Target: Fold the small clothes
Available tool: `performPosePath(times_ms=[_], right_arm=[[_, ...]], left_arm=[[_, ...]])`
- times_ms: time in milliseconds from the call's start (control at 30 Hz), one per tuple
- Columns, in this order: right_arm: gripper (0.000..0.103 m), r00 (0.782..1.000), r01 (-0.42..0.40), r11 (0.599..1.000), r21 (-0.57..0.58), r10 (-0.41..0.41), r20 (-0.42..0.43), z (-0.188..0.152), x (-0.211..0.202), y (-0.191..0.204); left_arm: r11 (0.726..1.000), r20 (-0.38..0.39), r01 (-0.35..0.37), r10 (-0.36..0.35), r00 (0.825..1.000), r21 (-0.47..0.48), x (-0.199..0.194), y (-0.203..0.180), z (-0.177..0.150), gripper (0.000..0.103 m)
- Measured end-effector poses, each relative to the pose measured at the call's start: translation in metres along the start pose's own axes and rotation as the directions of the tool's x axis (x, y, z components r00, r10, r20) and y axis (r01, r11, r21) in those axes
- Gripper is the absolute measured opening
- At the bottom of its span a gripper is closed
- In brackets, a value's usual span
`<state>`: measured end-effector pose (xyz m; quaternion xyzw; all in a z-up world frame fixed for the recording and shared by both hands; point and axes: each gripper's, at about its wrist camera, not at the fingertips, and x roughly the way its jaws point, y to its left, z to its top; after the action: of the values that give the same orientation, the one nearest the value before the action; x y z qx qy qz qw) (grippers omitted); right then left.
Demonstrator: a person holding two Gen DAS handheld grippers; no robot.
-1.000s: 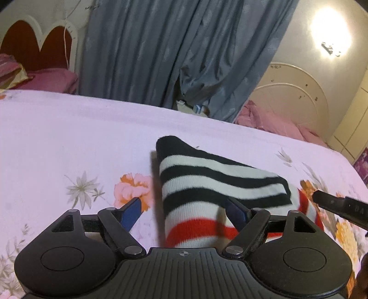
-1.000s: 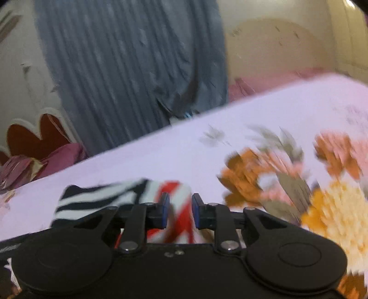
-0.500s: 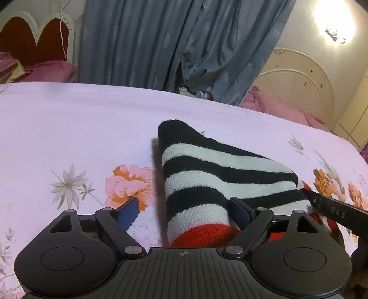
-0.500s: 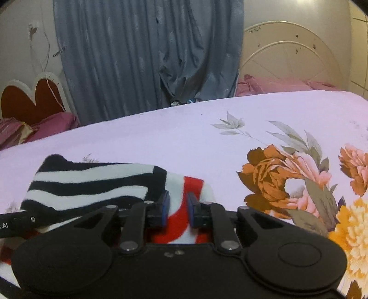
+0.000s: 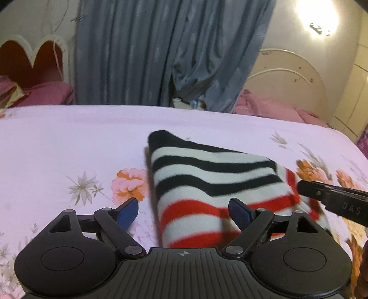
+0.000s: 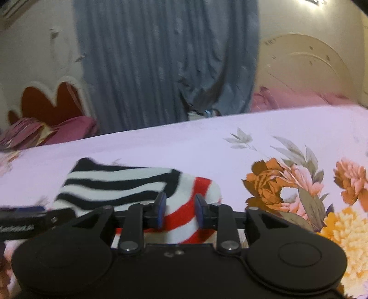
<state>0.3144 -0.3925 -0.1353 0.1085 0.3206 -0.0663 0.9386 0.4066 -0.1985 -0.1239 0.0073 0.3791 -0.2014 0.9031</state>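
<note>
Spanning the near edge of the left wrist view, the left gripper (image 5: 183,212) has its blue-padded fingers (image 5: 127,211) spread wide. One pad sits over bare bedsheet (image 5: 69,142); the other sits over the red-striped end of the folded garment (image 5: 207,177). No pinch seen.

Right wrist view: right gripper (image 6: 180,209) with fingers (image 6: 161,208) parted by a narrow gap, the red-and-white end of the garment (image 6: 119,184) lying in that gap and beneath it. Pads look slightly clear of the cloth (motion blur; contact cannot be confirmed). The tip of the left gripper enters at the left edge of this view, near the garment's black-striped side.

Garment: small knit piece, folded, black-and-white stripes on the upper layer and red-and-white stripes at the end nearest the cameras. It lies flat on the bed, between the two grippers. In the left view the right gripper's black finger reaches in from the right, its tip at the garment's red-striped corner.

Bedsheet is pale pink with orange, pink and yellow flower print; a large orange bloom (image 6: 269,184) lies just right of the garment.

Farther back: grey-blue curtain (image 5: 161,53), cream arched headboard (image 5: 287,76), red heart-shaped headboard (image 5: 34,59) with pink pillows (image 5: 48,92), and a lit wall lamp (image 5: 318,17) at upper right.
</note>
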Motion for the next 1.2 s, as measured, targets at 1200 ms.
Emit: performPosePath(times_ms=[1200], right_arm=[[0.024, 0.983, -0.057, 0.997, -0.043, 0.049, -0.177, -0.094, -0.090, -0.032]], left_arm=[[0.998, -0.129, 0.066, -0.065, 0.989, 0.000, -0.056, -0.005, -0.086, 0.091]])
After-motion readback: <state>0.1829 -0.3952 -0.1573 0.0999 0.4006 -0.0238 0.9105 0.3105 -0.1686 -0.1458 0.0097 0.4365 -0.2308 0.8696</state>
